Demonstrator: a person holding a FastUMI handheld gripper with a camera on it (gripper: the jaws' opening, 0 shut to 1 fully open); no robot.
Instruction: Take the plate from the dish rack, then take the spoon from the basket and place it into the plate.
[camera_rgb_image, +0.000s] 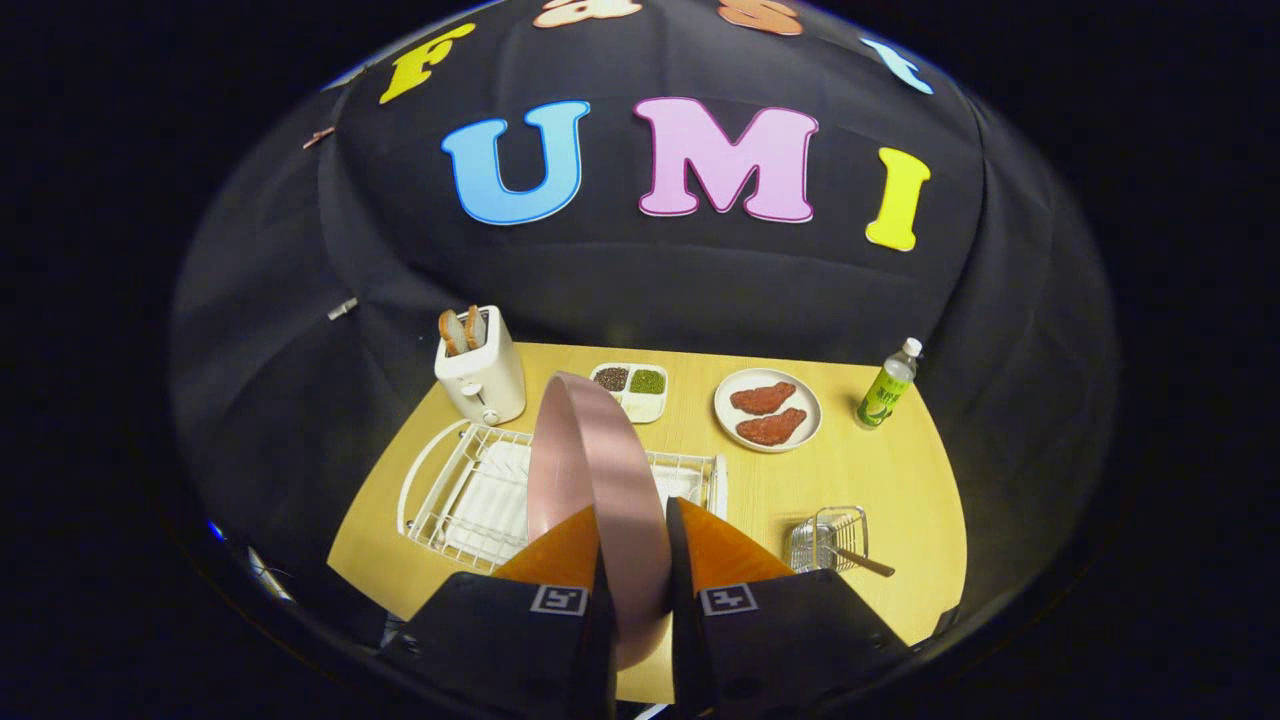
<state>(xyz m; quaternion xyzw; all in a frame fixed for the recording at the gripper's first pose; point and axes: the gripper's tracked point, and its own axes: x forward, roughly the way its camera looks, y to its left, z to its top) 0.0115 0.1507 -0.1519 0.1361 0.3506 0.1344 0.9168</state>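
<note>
We see a wooden table (880, 470) bearing a white rack (470, 500) beside a toaster (483, 372), a tray (634, 390) of grains, a plate (768, 410) with two meat pieces, a bottle (887, 386), and a wire basket (826, 537) holding a spoon (860, 562).

- The round pink plate (600, 470) stands on its edge, pinched between the two orange fingers (725, 550) of the gripper (632, 545), above the white wire dish rack (470, 490).
- The small silver wire basket (825, 540) sits on the yellow table, to the right of the fingers.
- The spoon (858, 562) lies in the basket with its brown handle poking out.
</note>
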